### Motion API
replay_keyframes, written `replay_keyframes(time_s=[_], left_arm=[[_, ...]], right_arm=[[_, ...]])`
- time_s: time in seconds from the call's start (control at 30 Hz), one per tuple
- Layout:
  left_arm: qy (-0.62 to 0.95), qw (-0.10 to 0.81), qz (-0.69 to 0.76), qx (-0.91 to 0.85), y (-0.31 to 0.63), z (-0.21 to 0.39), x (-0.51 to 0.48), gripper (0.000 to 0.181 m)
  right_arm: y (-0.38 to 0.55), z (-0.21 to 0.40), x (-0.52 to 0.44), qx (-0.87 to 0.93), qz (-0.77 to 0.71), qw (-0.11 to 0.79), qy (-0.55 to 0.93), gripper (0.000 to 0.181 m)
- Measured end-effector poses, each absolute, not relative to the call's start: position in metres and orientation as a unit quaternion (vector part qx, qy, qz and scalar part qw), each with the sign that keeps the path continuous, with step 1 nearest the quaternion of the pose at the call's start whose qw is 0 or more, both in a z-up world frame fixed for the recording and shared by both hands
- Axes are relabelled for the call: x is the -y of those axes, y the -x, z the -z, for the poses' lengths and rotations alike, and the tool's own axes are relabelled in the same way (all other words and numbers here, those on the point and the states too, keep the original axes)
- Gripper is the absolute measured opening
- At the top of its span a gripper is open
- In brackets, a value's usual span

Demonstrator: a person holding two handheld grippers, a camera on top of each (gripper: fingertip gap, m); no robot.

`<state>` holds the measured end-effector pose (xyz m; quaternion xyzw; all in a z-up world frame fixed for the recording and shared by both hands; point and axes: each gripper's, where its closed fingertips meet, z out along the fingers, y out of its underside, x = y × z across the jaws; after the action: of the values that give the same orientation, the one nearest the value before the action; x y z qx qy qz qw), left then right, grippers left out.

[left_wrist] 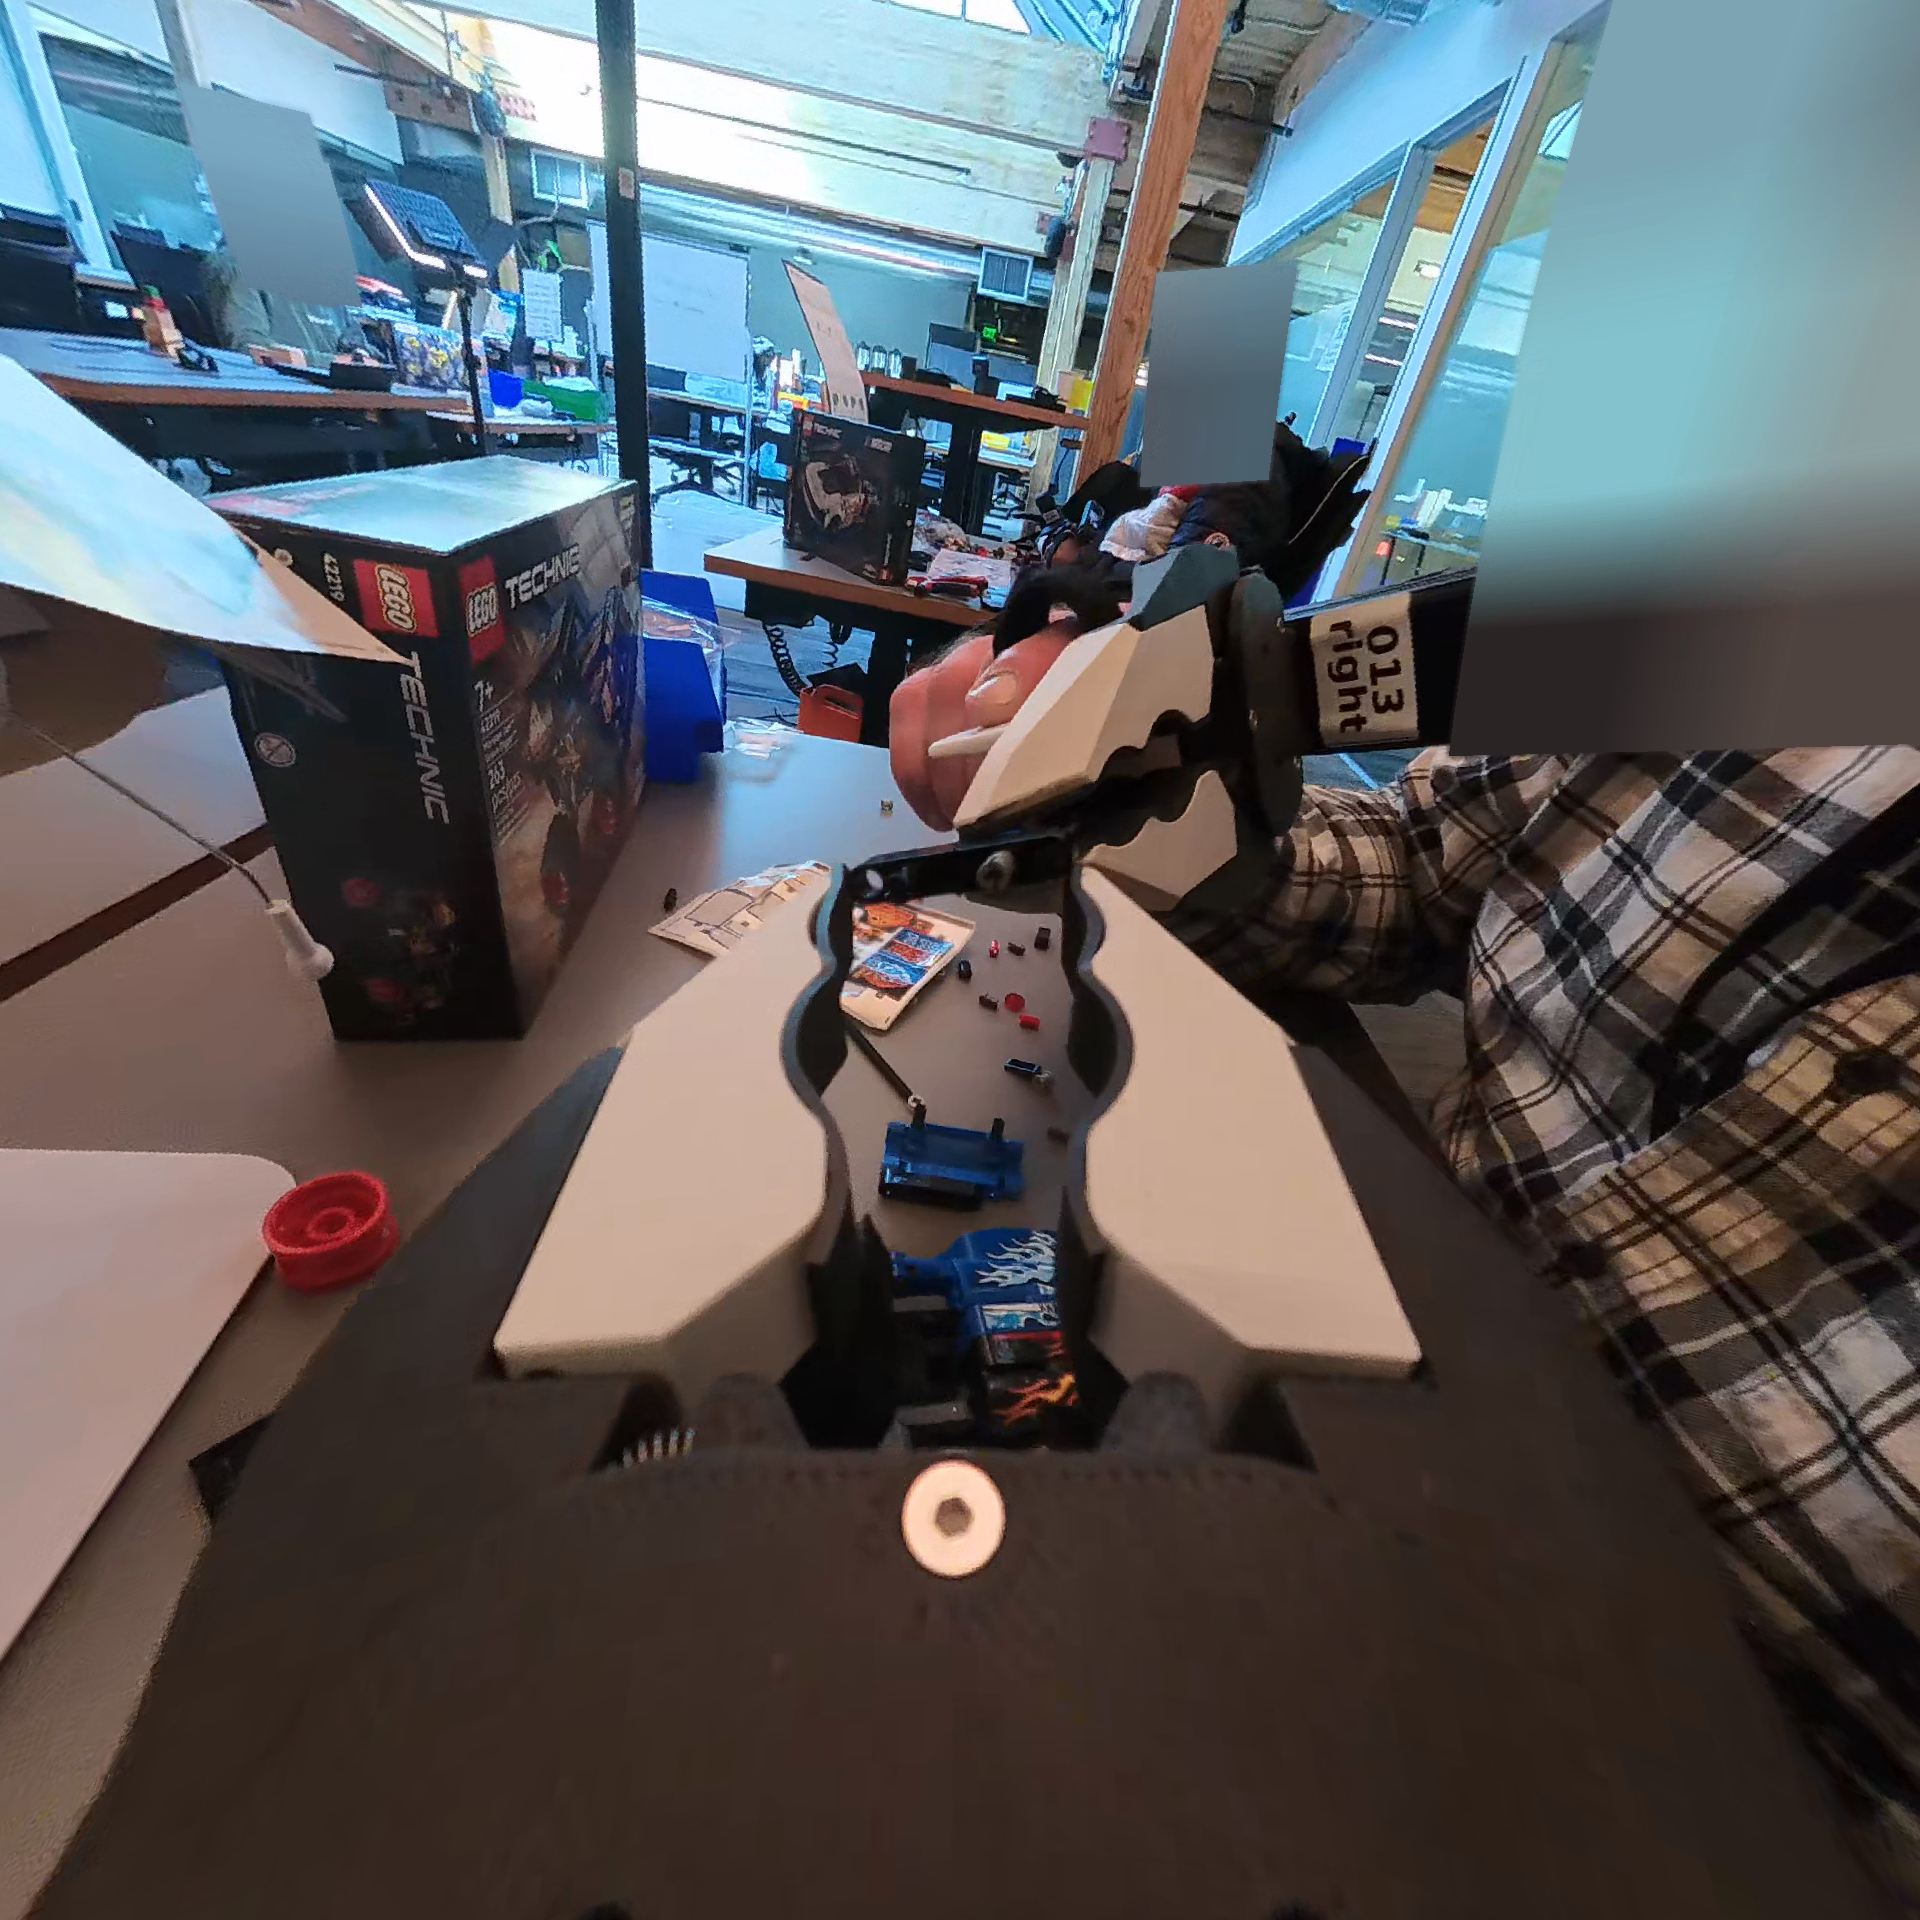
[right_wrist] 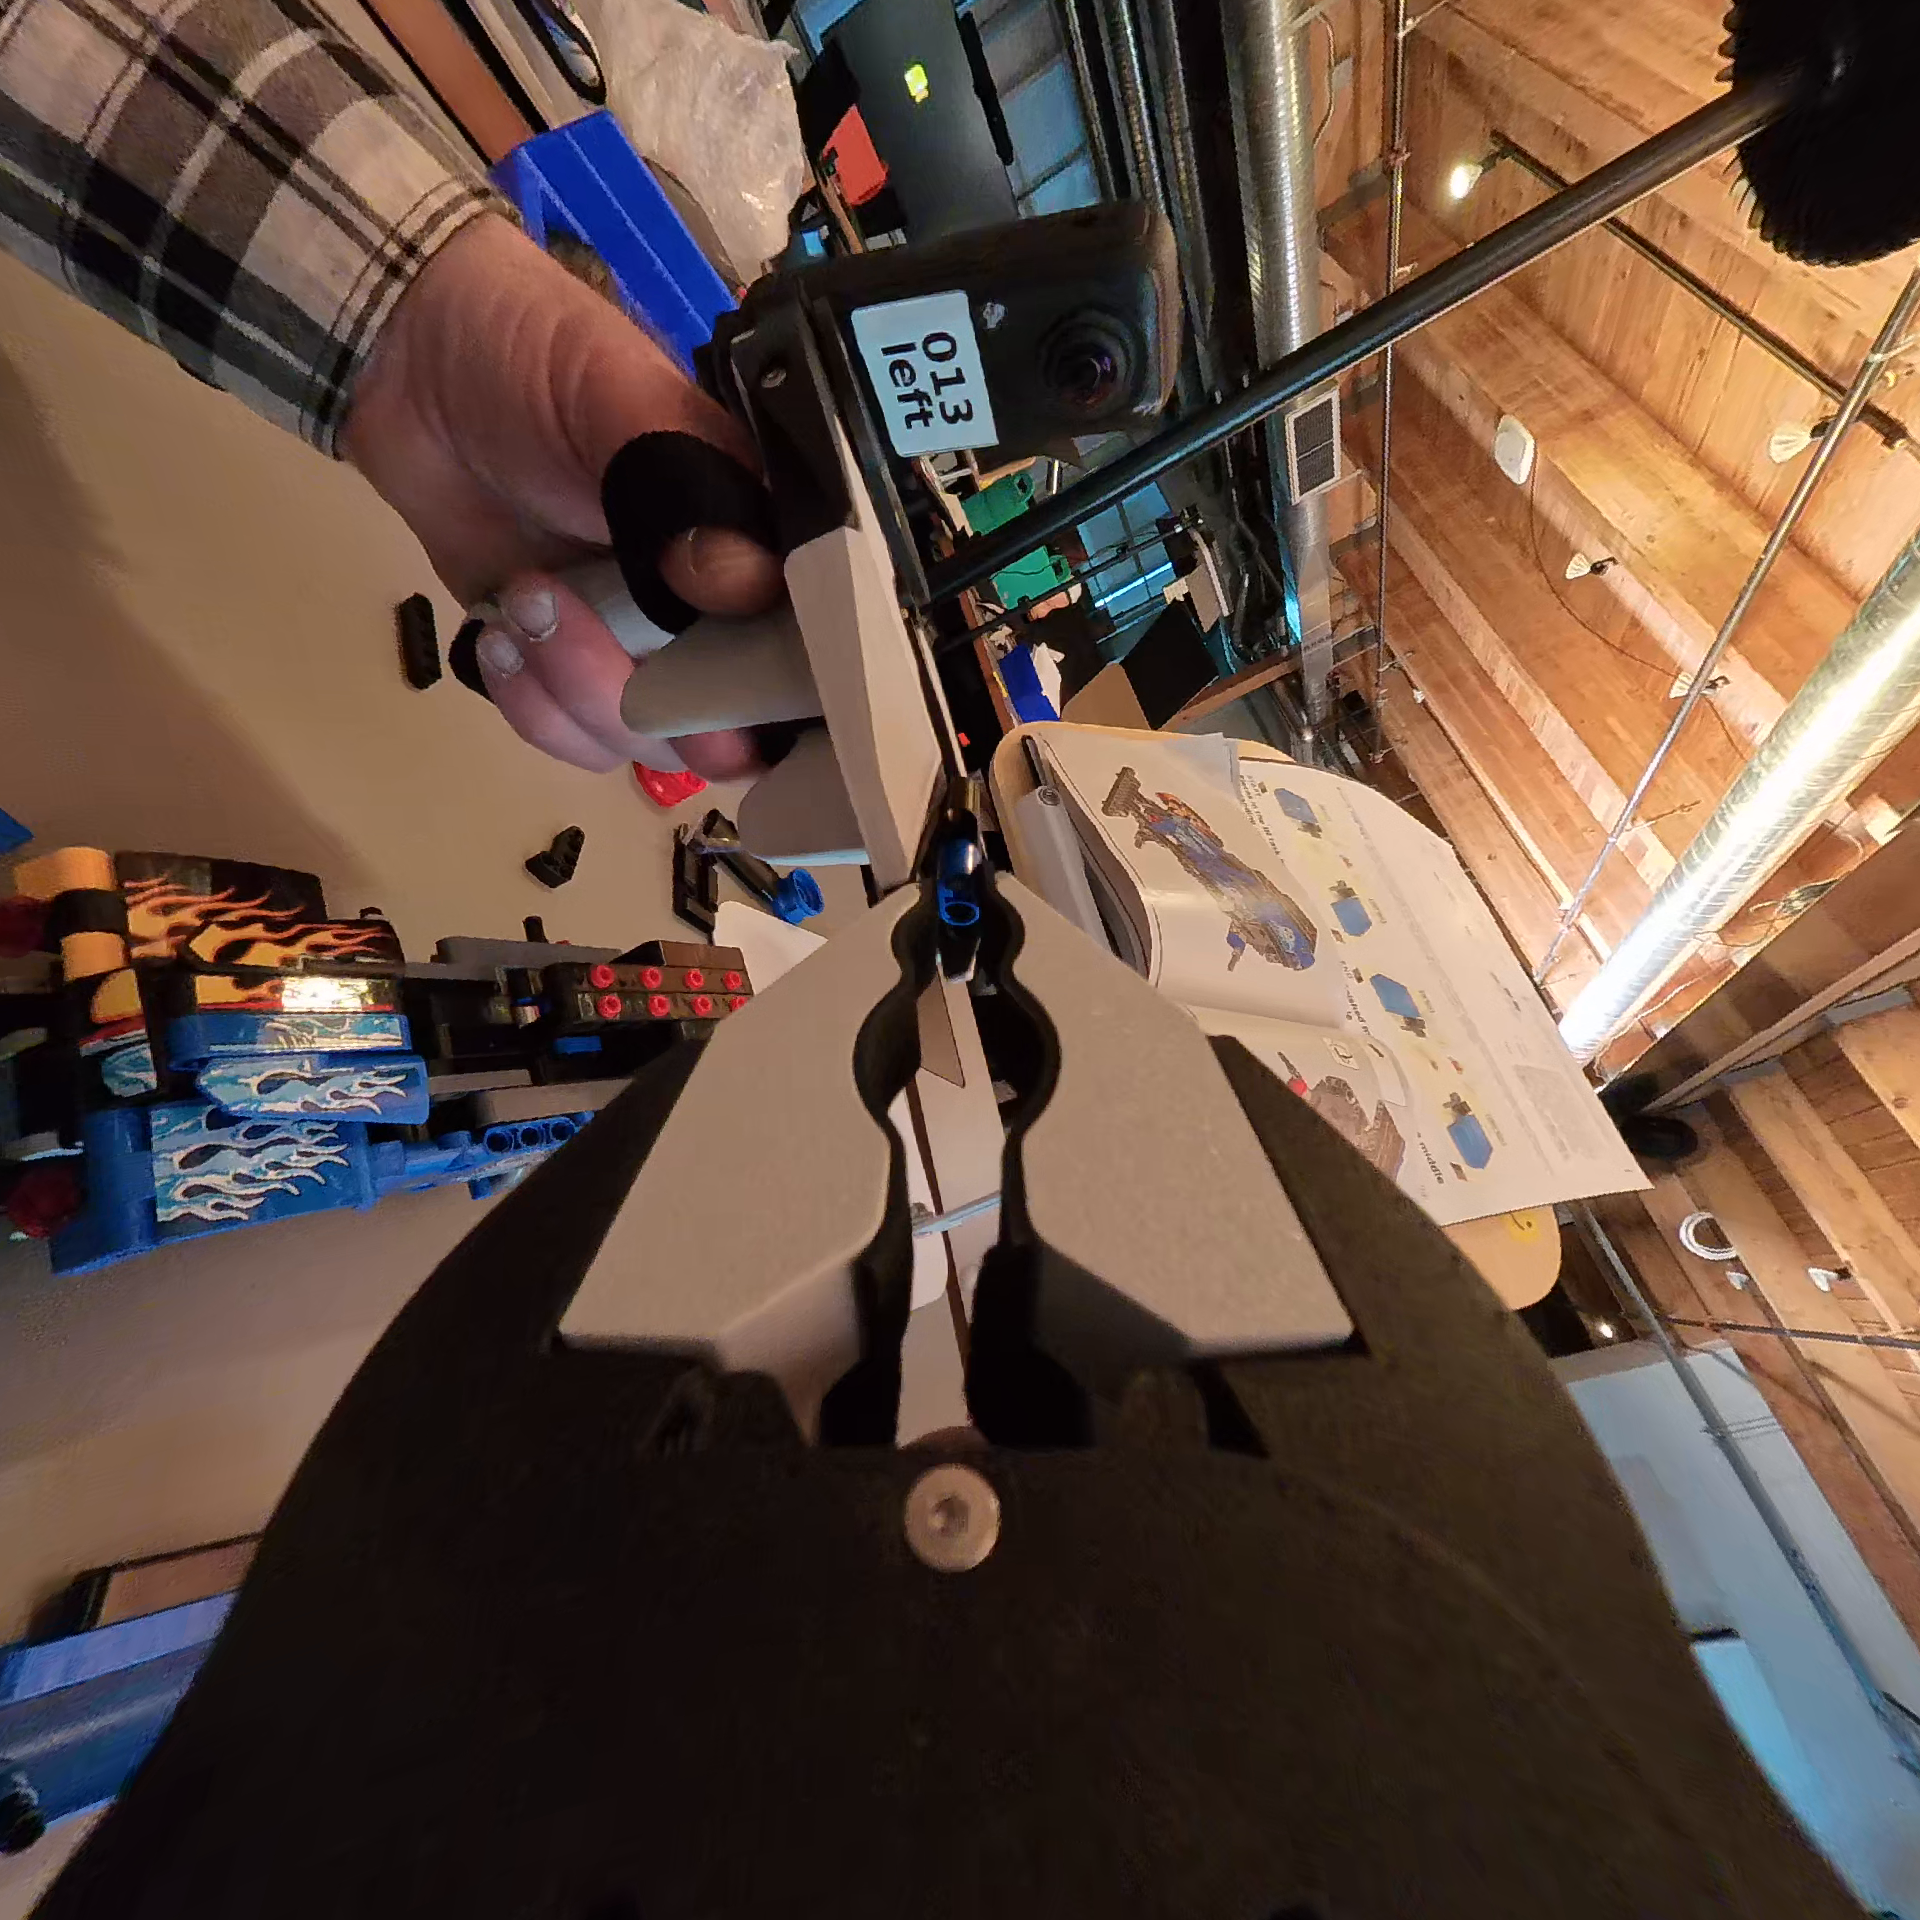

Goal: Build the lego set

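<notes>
Right gripper [right_wrist: 951,914] pinched on small blue pin [right_wrist: 954,883], left gripper [left_wrist: 956,883] clamping thin black beam [left_wrist: 935,868] crosswise, tips meeting above far table [left_wrist: 156,883].

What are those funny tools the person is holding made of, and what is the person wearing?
Each tool has a wide black body with a silver bolt and two pale grey, angular jaws with wavy black inner edges. The left gripper carries a black camera and a white label; the right gripper bears a similar label. Black loops wrap the fingers. The sleeves are plaid.
</notes>
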<state>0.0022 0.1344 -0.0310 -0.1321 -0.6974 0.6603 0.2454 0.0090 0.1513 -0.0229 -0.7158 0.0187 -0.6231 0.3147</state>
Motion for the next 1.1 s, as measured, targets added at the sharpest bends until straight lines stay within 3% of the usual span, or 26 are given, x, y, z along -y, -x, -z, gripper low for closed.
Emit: replay_keyframes(time_s=[0.13,0.2,0.33,0.4,0.67,0.9,1.1], left_arm=[[0.129,0.268,-0.664,0.686,-0.001,0.028,-0.137,0.037],[0.120,0.307,-0.658,0.677,0.001,0.024,-0.139,0.049],[0.114,0.325,-0.644,0.683,0.006,0.028,-0.136,0.055],[0.112,0.310,-0.646,0.688,0.006,0.030,-0.133,0.045],[0.117,0.276,-0.671,0.678,0.001,0.024,-0.133,0.041],[0.128,0.195,-0.707,0.668,-0.008,0.015,-0.133,0.042],[0.150,0.104,-0.732,0.657,-0.015,0.009,-0.135,0.042]], right_arm=[[-0.006,0.021,-0.152,-0.029,0.610,0.342,0.714,0.005],[-0.007,0.022,-0.149,-0.028,0.613,0.333,0.716,0.005],[-0.008,0.028,-0.151,-0.011,0.621,0.305,0.722,0.005],[-0.007,0.028,-0.154,-0.006,0.623,0.304,0.721,0.005],[-0.007,0.025,-0.153,-0.024,0.609,0.331,0.721,0.006],[-0.005,0.024,-0.152,-0.107,0.510,0.450,0.726,0.017],[-0.004,0.016,-0.147,-0.229,0.312,0.616,0.686,0.019]])
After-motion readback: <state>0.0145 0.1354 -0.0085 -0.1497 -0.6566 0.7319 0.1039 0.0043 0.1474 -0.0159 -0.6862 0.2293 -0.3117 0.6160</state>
